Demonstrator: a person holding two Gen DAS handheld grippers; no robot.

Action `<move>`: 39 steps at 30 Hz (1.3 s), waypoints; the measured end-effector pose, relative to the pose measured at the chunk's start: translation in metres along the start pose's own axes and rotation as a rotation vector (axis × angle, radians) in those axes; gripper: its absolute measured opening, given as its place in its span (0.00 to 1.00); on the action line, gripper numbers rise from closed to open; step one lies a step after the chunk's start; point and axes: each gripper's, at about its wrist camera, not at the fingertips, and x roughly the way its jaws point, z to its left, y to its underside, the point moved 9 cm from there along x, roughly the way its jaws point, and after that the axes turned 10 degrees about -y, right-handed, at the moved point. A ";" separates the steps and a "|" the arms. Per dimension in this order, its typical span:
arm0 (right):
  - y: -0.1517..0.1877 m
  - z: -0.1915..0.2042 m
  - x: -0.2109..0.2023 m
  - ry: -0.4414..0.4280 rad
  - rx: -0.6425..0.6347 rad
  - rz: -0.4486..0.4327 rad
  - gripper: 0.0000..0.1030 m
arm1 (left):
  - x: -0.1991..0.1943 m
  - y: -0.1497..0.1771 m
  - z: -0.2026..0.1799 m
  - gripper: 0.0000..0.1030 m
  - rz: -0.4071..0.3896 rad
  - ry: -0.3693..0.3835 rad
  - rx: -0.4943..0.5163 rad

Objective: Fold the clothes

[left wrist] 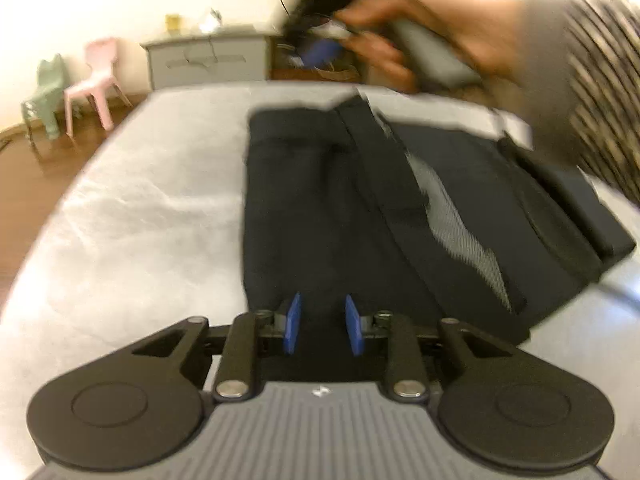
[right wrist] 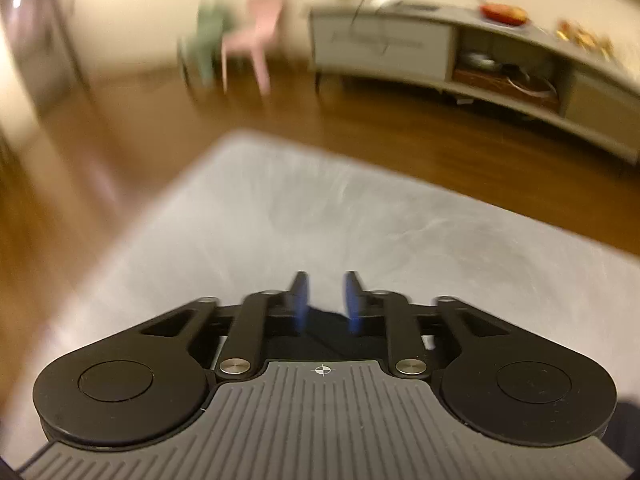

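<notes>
A dark garment (left wrist: 332, 208) with a grey mesh panel (left wrist: 460, 236) lies spread on the grey padded surface (left wrist: 152, 216). One long strip of it is folded diagonally across the middle. My left gripper (left wrist: 324, 322) hovers over the garment's near edge, open, its blue pads (left wrist: 294, 322) holding nothing. A person's hand (left wrist: 420, 20) holds the right gripper (left wrist: 324, 48) high above the far edge, blurred by motion. In the right wrist view the right gripper (right wrist: 328, 300) is open and empty, with a dark bit of cloth (right wrist: 324, 326) showing below it.
A thicker folded dark piece (left wrist: 584, 208) lies at the surface's right edge. Beyond the surface are wooden floor (right wrist: 360, 132), a pink chair (left wrist: 96, 80), a green chair (left wrist: 48, 92) and a grey sideboard (right wrist: 400, 44). A patterned sleeve (left wrist: 592, 80) fills the upper right.
</notes>
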 end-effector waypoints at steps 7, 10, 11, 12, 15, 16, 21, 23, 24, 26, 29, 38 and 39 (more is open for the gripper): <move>0.059 -0.024 -0.045 -0.116 0.097 0.041 0.40 | -0.020 -0.017 -0.038 0.24 -0.079 0.199 -0.031; 0.082 -0.022 -0.044 -0.163 0.122 0.065 0.41 | -0.013 -0.011 -0.073 0.27 -0.066 0.224 0.044; 0.089 -0.022 -0.044 -0.178 0.130 0.073 0.39 | -0.007 -0.010 -0.079 0.27 -0.064 0.213 0.052; 0.097 -0.021 -0.044 -0.194 0.138 0.080 0.37 | -0.002 -0.009 -0.084 0.27 -0.062 0.200 0.059; 0.119 -0.019 -0.044 -0.241 0.162 0.104 0.16 | 0.017 -0.007 -0.089 0.27 -0.041 0.171 0.034; 0.127 -0.019 -0.044 -0.257 0.170 0.112 0.12 | 0.022 -0.007 -0.089 0.27 -0.037 0.163 0.028; 0.121 -0.035 -0.074 -0.163 0.147 0.013 0.29 | 0.036 -0.021 -0.077 0.27 -0.042 0.130 -0.036; 0.128 -0.042 -0.089 -0.151 0.167 -0.013 0.31 | 0.043 -0.029 -0.073 0.27 -0.039 0.109 -0.063; 0.136 -0.043 -0.091 -0.149 0.167 -0.002 0.31 | 0.046 -0.032 -0.071 0.27 -0.038 0.099 -0.077; 0.152 -0.042 -0.092 -0.146 0.157 0.037 0.31 | 0.051 -0.037 -0.070 0.28 -0.029 0.081 -0.094; 0.166 -0.041 -0.087 -0.151 0.127 0.053 0.31 | 0.055 -0.038 -0.071 0.25 -0.030 0.052 -0.095; 0.179 -0.052 -0.084 -0.262 0.238 0.037 0.26 | 0.048 -0.035 -0.068 0.20 -0.037 0.077 -0.136; 0.178 -0.054 -0.082 -0.286 0.266 0.033 0.26 | 0.047 -0.036 -0.069 0.26 -0.042 0.070 -0.136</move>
